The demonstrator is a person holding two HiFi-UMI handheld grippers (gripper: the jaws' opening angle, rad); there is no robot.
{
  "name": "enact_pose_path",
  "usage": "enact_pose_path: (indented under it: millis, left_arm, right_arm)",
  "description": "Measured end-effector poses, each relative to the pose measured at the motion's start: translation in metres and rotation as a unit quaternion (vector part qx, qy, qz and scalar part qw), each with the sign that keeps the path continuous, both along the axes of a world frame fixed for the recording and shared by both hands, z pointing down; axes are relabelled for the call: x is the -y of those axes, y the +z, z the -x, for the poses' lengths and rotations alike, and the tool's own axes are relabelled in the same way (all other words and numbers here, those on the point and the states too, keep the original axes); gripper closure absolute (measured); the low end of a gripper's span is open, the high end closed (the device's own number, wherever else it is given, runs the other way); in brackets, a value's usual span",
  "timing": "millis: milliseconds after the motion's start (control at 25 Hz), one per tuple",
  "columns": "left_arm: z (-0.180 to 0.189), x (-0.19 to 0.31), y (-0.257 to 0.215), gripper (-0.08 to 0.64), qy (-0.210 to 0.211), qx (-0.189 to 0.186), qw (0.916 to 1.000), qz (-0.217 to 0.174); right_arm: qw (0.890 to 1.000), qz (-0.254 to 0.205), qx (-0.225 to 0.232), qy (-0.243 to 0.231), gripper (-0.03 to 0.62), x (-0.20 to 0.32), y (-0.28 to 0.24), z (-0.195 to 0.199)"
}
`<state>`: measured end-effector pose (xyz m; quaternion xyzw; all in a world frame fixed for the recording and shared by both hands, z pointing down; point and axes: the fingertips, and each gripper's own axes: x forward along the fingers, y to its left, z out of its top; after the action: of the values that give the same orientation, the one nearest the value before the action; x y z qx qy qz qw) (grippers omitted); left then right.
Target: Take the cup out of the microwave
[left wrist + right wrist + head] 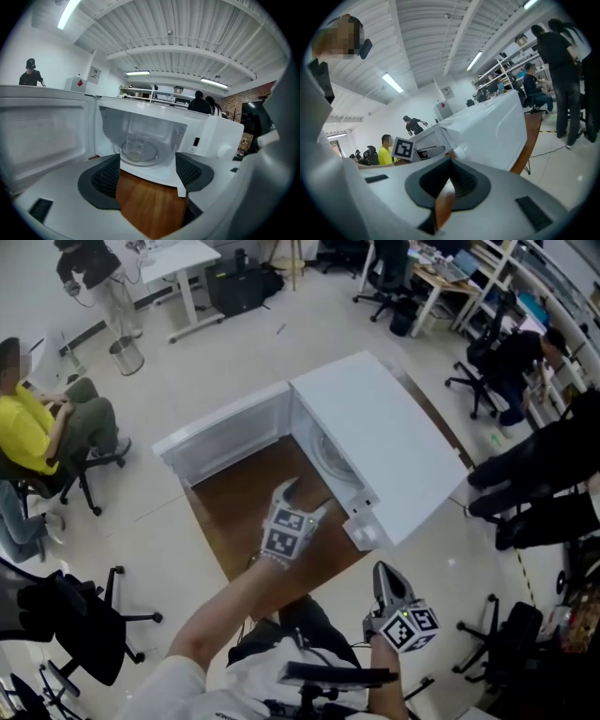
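The white microwave (394, 437) stands on a brown wooden table (239, 517) with its door (230, 432) swung wide to the left. In the left gripper view a clear glass cup (135, 149) sits on the glass turntable inside the cavity. My left gripper (305, 497) hovers over the table just in front of the opening; its jaws (147, 173) are open, with only table between them, and the cup lies straight ahead. My right gripper (382, 576) hangs back near the table's front edge, right of the microwave's control side (497, 126), with its jaws (449, 161) shut and empty.
A person in yellow (28, 427) sits at the left among office chairs (80, 615). People in dark clothes (544, 474) stand close to the right of the table. Desks (178, 268) line the back of the room.
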<state>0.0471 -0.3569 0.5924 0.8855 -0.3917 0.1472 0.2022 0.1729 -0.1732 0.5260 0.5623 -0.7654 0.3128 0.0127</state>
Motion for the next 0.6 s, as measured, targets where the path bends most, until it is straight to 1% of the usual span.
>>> enact_pose_path:
  millis: [240, 600]
  left_arm:
    - [-0.021, 0.058, 0.027, 0.167, 0.013, 0.033, 0.9993, -0.012]
    - [-0.059, 0.115, 0.058, 0.167, 0.038, 0.067, 0.9966, -0.029]
  right_arm:
    - [0.999, 0.016, 0.002, 0.029, 0.592, 0.011, 0.015, -0.025]
    - [0.997, 0.034, 0.007, 0.065, 0.592, 0.016, 0.031, -0.055]
